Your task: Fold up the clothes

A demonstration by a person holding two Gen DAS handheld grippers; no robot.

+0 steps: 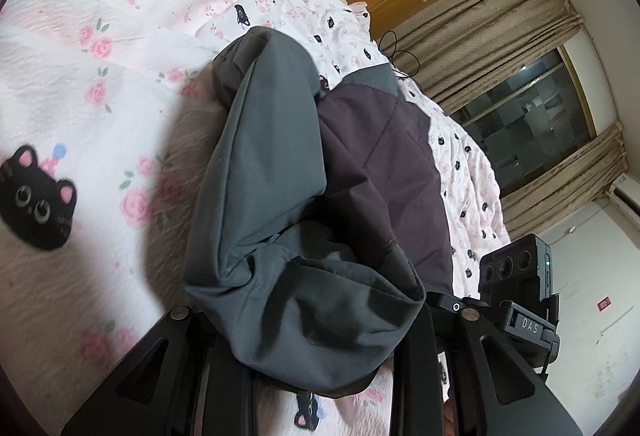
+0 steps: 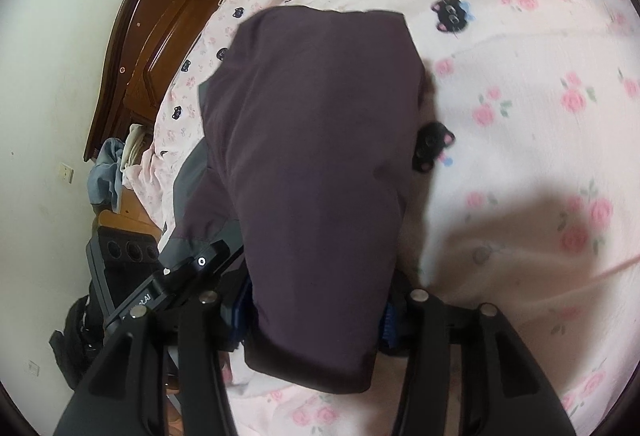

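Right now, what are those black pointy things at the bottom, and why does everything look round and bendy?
Those are two grabbing tools a person holds, one in each hand. Each carries a small camera with a very wide lens, which bends the picture. One picture looks along the left gripper, the other along the right gripper. Below them lies a pink bedsheet with roses and black cats. Both tools have their jaws pinched on one piece of clothing: the left holds its grey part, the right its dark purple part. The brown board behind is the headboard.
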